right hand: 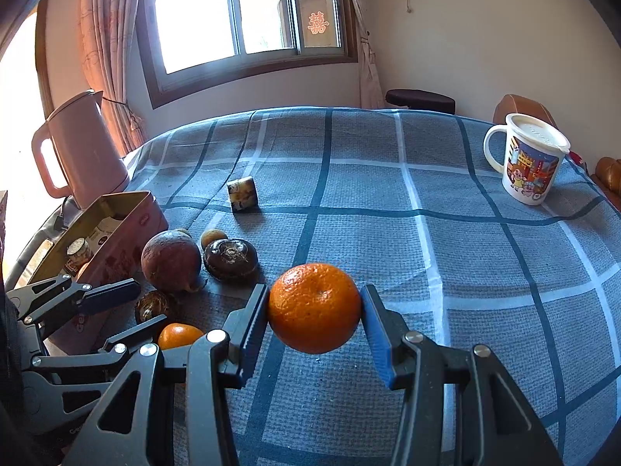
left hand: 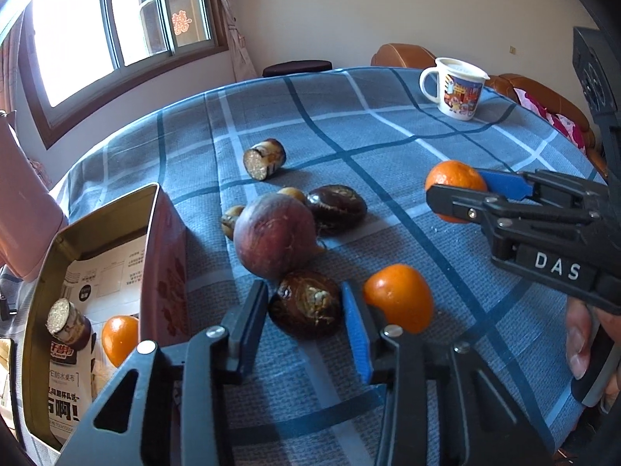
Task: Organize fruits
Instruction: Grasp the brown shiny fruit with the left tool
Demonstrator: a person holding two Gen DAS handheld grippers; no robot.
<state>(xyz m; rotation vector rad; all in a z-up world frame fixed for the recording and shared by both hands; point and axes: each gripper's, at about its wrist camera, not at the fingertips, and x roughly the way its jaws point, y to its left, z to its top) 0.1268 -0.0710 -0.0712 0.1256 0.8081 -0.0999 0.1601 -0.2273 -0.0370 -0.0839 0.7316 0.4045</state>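
My right gripper [right hand: 315, 310] is shut on a tangerine [right hand: 314, 306], also seen in the left wrist view [left hand: 454, 178], just above the blue checked cloth. My left gripper [left hand: 304, 310] is open around a dark brown water chestnut [left hand: 304, 305], fingers on both sides, not touching. Another tangerine [left hand: 399, 297] lies just right of it. A big purple-red fruit [left hand: 273, 242], a second dark chestnut [left hand: 335, 207] and a cut cane piece [left hand: 264, 159] lie behind. An open tin box [left hand: 163, 256] at the left holds a tangerine [left hand: 118, 338] and a cane piece [left hand: 68, 324].
A printed white mug [right hand: 529, 163] with a lid stands at the far right of the table. A pink kettle [right hand: 83, 151] stands at the left behind the tin. Brown chairs [left hand: 403, 54] sit beyond the table's far edge.
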